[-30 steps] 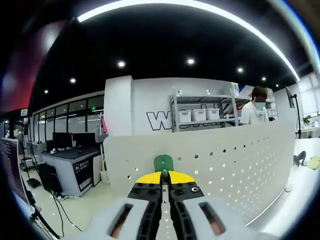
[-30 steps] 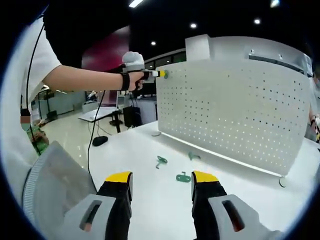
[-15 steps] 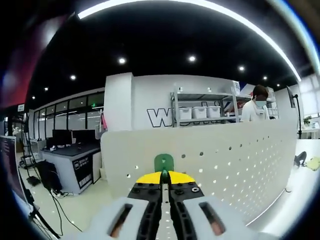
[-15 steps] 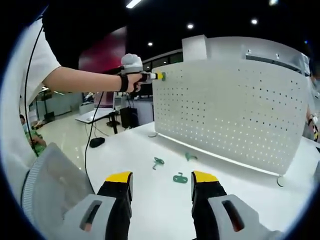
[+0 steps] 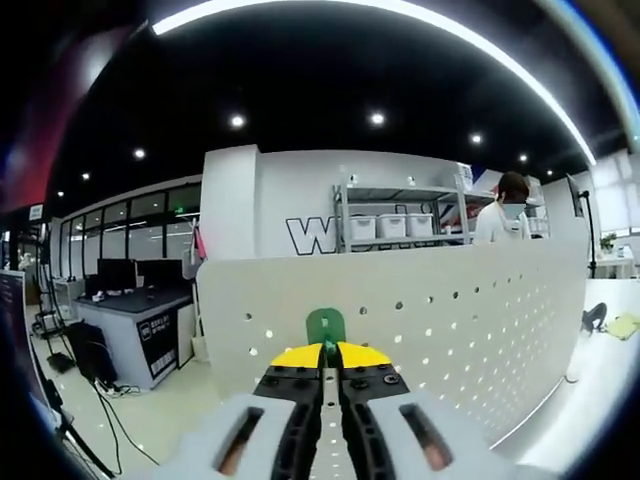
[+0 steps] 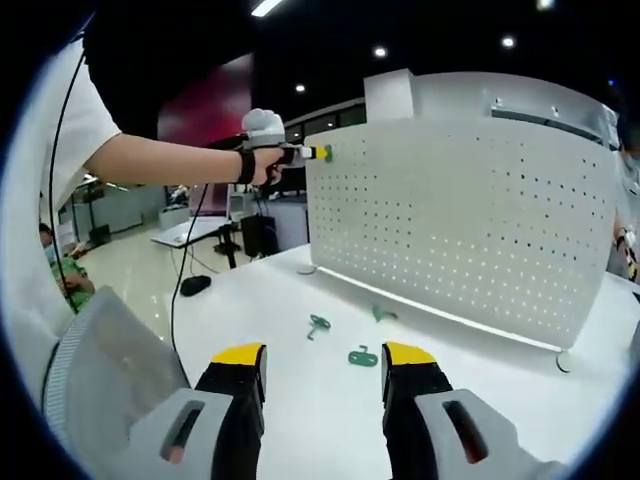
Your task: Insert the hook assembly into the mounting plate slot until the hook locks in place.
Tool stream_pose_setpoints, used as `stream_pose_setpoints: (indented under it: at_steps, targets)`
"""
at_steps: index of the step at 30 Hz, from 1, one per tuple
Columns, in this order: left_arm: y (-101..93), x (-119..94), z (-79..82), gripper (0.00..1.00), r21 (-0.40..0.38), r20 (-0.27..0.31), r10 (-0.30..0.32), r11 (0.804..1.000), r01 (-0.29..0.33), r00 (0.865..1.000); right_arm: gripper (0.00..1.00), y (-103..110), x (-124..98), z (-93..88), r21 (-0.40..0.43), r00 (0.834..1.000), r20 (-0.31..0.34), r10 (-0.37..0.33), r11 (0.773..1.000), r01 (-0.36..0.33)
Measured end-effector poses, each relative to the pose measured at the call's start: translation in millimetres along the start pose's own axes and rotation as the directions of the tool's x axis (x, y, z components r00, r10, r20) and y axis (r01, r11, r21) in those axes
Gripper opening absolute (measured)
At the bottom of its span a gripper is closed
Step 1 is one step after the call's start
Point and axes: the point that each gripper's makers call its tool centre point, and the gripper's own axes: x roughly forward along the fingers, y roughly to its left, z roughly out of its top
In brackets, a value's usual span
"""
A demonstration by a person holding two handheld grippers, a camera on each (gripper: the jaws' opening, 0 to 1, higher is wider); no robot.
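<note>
Left gripper view: the left tool is clamped tight on a green hook, whose rounded tab stands up just past the yellow tips. Against a second ago the white perforated mounting plate sits a little differently in frame and its near top corner reads slightly closer; much of that is camera drift with the hand, so I take it as a small creep toward the plate's upper left corner, nothing more. Hook not seated yet, by my reading: the tab is fully exposed in front of the plate. Beyond the plate: a shelving rack with white bins, a person standing by it, office desks to the left. Nothing lies between hook and plate. Right gripper view: the right tool hangs over the white counter, jaws well apart and holding nothing; frame almost unchanged from a second ago, so this hand is idling. The person's arm reaches across to the plate's top left corner, where the left tool's yellow tip and the green hook meet the edge; whether they touch is too small to tell. Three spare green hooks lie loose on the counter just ahead of the open jaws, near the plate's foot. A dark cable hangs from the raised arm, clear of the plate.
</note>
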Motion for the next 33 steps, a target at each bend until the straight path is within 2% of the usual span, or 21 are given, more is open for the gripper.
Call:
stream_pose_setpoints:
  at_steps: [13, 24, 27, 33]
  targets:
    - [-2.3, -6.2, -0.2, 0.16, 0.005, -0.018, -0.024, 1.0, 0.025, 1.0, 0.47, 1.3, 1.6, 2.2, -0.007, 1.0, 0.001, 0.019, 1.0, -0.019]
    - [-14.8, -34.3, -7.5, 0.2, 0.031, -0.045, -0.051, 0.998, 0.053, 0.998, 0.47, 3.3, 2.2, 2.6, -0.025, 0.999, -0.001, 0.038, 0.999, -0.038]
    - [-19.1, -42.6, -7.0, 0.22, 0.04, -0.036, -0.059, 0.997, 0.061, 0.998, 0.46, 5.2, 2.2, 5.6, -0.018, 0.999, 0.01, 0.049, 0.999, -0.048]
    - [-36.1, -63.0, -9.5, 0.25, 0.023, -0.043, -0.106, 0.994, 0.107, 0.993, 0.46, 9.1, 3.0, 6.3, -0.028, 0.998, 0.009, 0.067, 0.997, -0.067]
